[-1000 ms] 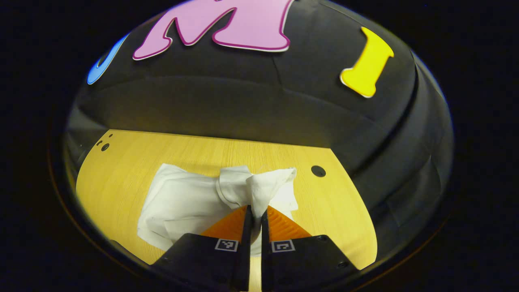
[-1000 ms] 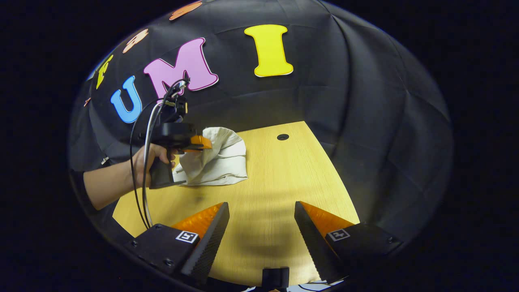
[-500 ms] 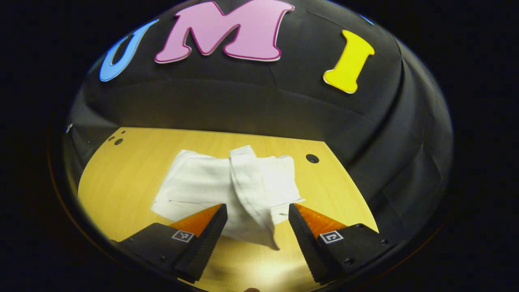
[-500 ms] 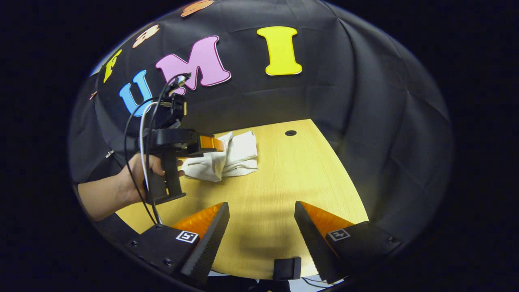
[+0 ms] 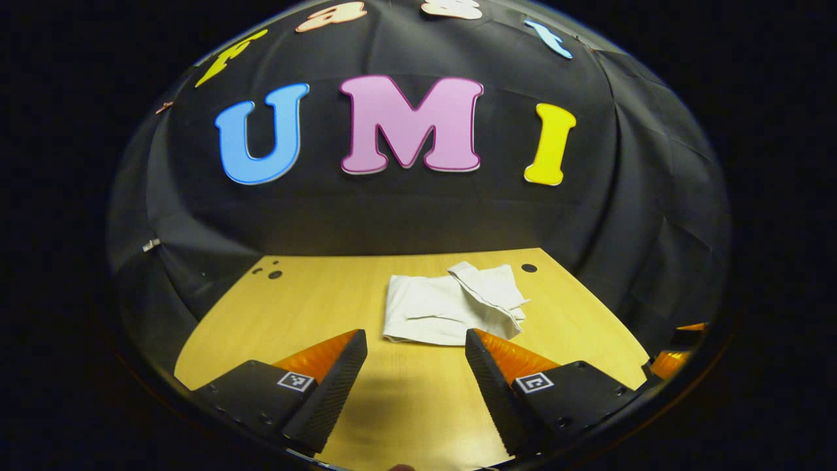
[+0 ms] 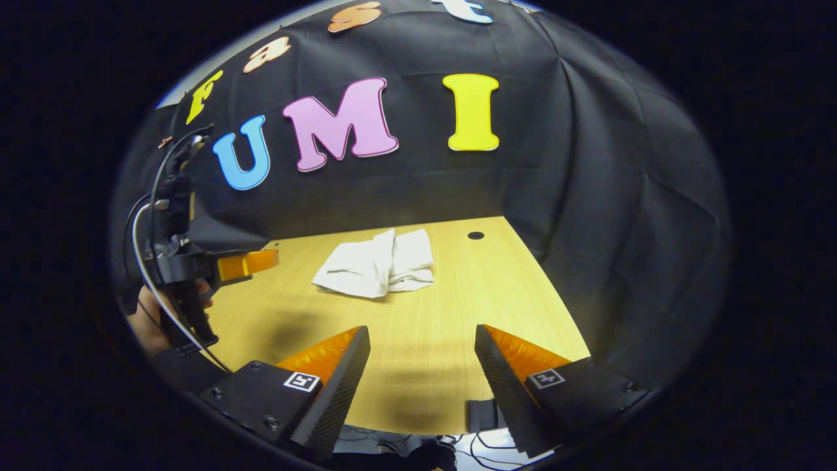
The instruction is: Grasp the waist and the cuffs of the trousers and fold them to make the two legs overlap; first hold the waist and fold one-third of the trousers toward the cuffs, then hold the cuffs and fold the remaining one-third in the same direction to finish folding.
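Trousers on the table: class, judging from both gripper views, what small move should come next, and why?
Probably none beyond resting both grippers. The trousers lie as a folded bundle on the table, though untidy; the left gripper and right gripper are open, apart from them.

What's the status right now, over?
Left gripper open, empty. Right gripper open, empty. Trousers folded, lying on table. Nothing in the way.
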A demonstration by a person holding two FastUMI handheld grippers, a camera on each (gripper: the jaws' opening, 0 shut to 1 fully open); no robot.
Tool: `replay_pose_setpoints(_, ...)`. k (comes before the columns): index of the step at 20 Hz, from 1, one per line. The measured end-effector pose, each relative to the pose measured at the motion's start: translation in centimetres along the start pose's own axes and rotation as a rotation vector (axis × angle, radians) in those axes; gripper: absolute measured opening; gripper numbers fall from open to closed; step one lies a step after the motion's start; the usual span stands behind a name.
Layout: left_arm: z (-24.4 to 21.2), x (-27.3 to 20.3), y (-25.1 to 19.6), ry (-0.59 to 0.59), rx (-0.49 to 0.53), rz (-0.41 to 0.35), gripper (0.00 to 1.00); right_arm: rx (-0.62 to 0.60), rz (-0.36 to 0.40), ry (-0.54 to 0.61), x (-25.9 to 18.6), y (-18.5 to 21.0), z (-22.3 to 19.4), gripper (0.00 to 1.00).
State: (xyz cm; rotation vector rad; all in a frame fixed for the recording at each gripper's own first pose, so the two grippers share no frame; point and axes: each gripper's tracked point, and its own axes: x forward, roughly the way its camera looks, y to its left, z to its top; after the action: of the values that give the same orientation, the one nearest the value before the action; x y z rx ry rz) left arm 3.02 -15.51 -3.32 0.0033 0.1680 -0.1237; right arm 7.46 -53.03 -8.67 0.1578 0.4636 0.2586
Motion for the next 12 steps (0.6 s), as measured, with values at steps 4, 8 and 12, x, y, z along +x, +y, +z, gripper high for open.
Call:
replay_pose_setpoints(4, -3.6, -5.6, 1.5, -0.028, -0.002, 0.026, 0.96, 0.014, -0.041, -0.034, -1.3, 1.5, -1.5, 0.99)
replay_pose_setpoints(8, -7.1, -9.6, 0.8, -0.01, -0.015, -0.003, 0.96, -0.027, -0.059, -0.079, -1.9, 2.2, -1.0, 0.99)
replay_pose_setpoints(12, -9.6, -11.2, -1.0, 0.055, -0.067, -0.089, 0.96, -0.034, -0.047, -0.059, -2.0, 3.7, -2.2, 0.99)
